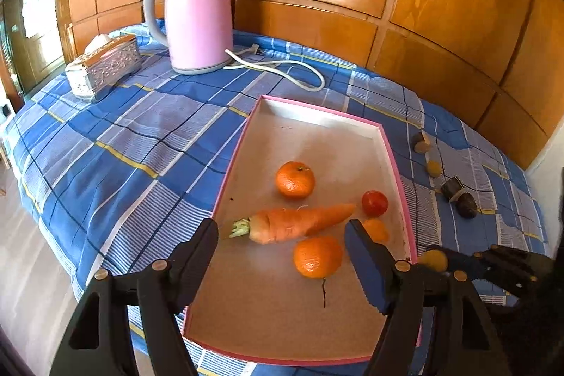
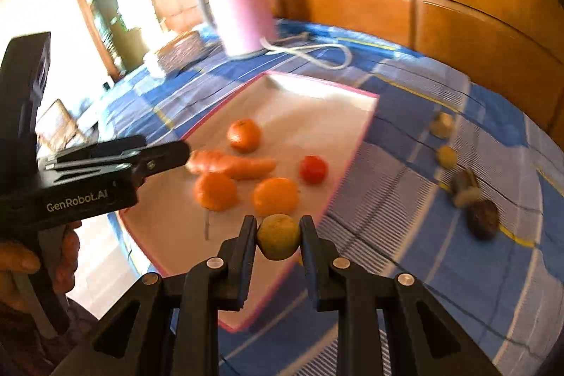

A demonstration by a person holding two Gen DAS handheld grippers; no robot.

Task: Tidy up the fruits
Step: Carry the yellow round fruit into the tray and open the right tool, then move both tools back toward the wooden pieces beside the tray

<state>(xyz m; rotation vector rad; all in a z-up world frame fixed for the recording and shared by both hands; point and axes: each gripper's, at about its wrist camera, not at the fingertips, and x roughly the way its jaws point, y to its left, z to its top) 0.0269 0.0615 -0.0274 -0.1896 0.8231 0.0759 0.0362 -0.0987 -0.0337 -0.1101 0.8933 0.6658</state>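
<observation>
A pink-rimmed tray (image 1: 243, 143) on the blue checked cloth holds a carrot (image 1: 299, 221), two tangerines (image 1: 294, 179) (image 1: 318, 257), a red tomato (image 1: 374, 202) and a small orange fruit (image 1: 377, 229). My left gripper (image 1: 283, 233) hovers open over the tray's near half, its fingers either side of the carrot and above it. My right gripper (image 2: 278, 235) is shut on a small yellow-green fruit (image 2: 278, 236) over the tray's (image 2: 359, 136) near right corner. In the left wrist view that fruit (image 1: 433, 260) shows at the right. The right wrist view is blurred.
Right of the tray lie several small pieces on the cloth: a brown chunk (image 1: 421, 142), a yellow fruit (image 1: 433, 168) and dark lumps (image 1: 466, 205). A pink kettle (image 1: 197, 16) with a white cord (image 1: 282, 66) and a silver tissue box (image 1: 104, 67) stand behind, before wooden panelling.
</observation>
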